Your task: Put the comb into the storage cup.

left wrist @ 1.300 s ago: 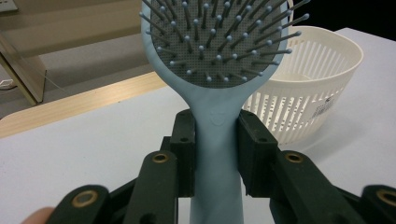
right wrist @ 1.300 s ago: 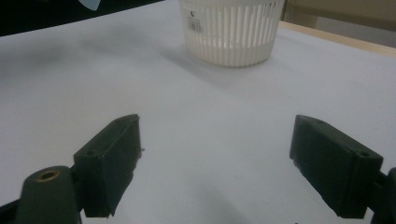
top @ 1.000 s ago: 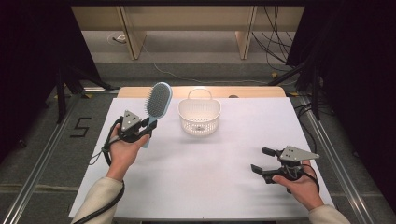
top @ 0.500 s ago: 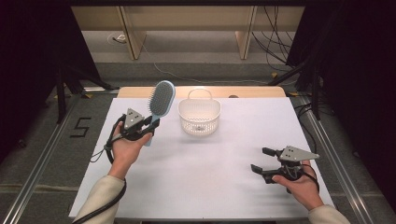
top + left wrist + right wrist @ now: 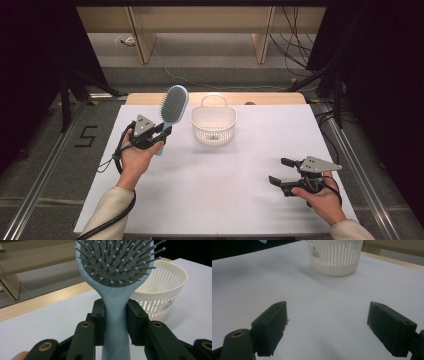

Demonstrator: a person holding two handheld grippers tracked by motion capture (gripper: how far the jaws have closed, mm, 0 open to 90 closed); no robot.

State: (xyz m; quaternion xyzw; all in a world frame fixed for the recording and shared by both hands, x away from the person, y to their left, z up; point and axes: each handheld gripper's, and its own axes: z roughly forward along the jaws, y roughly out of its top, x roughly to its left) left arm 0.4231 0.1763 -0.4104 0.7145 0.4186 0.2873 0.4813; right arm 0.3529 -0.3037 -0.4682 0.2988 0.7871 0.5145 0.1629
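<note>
A light blue hairbrush [image 5: 172, 107] with a grey bristle pad is held upright off the table, left of a white slatted basket [image 5: 213, 126]. My left gripper [image 5: 164, 132] is shut on the brush's handle [image 5: 115, 322], jaws pressing both sides, and the bristle head [image 5: 117, 262] rises above them with the basket [image 5: 160, 295] behind to the right. My right gripper [image 5: 278, 171] rests low over the white table at the front right, open, with nothing between its jaws [image 5: 327, 327]. The basket [image 5: 334, 257] stands far ahead of it.
The white table cover [image 5: 215, 200] spreads between the two hands. A wooden strip [image 5: 270, 98] runs along the table's far edge. Metal rails and cables [image 5: 345, 145] flank the right side, and a floor mark "5" [image 5: 86, 136] lies to the left.
The left gripper has carried the hairbrush slightly to the right, nearer the basket. The right gripper has stayed in place.
</note>
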